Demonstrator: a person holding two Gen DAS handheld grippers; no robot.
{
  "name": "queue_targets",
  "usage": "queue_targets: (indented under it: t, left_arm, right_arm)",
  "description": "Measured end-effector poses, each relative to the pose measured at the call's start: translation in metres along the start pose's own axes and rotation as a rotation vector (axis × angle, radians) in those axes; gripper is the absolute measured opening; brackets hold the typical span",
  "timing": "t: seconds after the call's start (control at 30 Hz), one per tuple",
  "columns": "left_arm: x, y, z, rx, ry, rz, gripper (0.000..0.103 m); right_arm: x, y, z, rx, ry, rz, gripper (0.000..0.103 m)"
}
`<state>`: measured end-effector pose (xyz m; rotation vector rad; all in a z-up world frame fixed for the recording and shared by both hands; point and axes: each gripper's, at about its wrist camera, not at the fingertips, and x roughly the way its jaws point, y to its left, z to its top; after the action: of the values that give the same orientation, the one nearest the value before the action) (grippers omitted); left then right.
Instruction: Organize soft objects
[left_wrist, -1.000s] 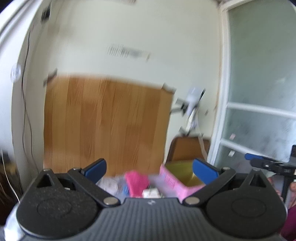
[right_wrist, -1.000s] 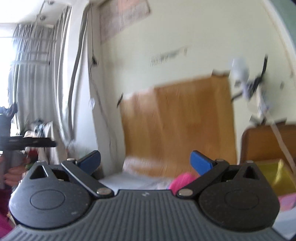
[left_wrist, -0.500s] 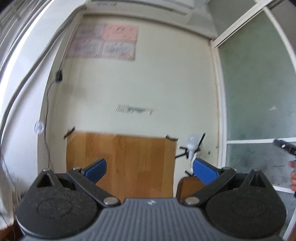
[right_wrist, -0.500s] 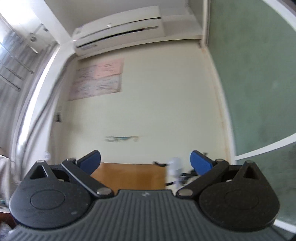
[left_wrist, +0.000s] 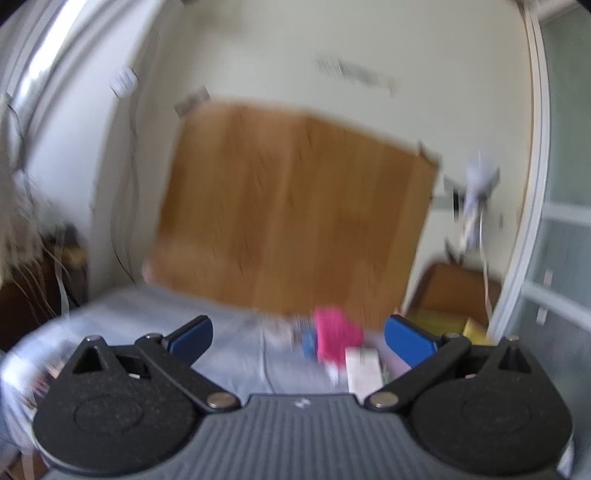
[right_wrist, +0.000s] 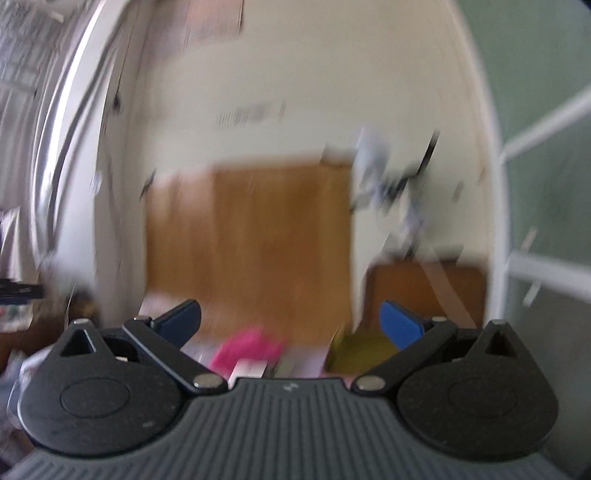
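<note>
While both claws, left (left_wrist: 297, 338) and right (right_wrist: 290, 321), gape empty, likely best to pinch pink lump (left_wrist: 337, 339) ahead mid-body: looks light, squashy, though blurred.

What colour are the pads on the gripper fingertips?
Blue on both grippers' fingertips; sharpest in the left wrist view.

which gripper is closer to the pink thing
Hard to call through the blur; neither is close. The left gripper has the pink thing ahead between its open fingers. The right gripper sees it lower, left of centre.
</note>
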<state>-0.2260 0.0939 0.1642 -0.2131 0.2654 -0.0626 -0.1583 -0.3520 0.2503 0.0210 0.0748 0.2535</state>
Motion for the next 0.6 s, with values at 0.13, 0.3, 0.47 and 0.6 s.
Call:
queue_targets:
  t: [0.13,0.3,0.47,0.6]
  left_arm:
    - [0.085,-0.020,-0.056,0.040,0.230,-0.030,0.103]
    - [0.152,-0.021,-0.092,0.085,0.412,0.016,0.103]
    - [0.187,-0.024,-0.092,0.140,0.419,0.074,0.103]
    - [0.213,-0.028,-0.090,0.150,0.447,0.092,0.103]
  right_arm:
    - [0.060,0.039,-0.085,0.030,0.212,0.053,0.102]
    - [0.125,0.087,-0.139,0.019,0.392,0.056,0.096]
    - [0.169,0.116,-0.163,-0.062,0.402,0.055,0.079]
    - [0.161,0.122,-0.168,-0.031,0.440,0.046,0.055]
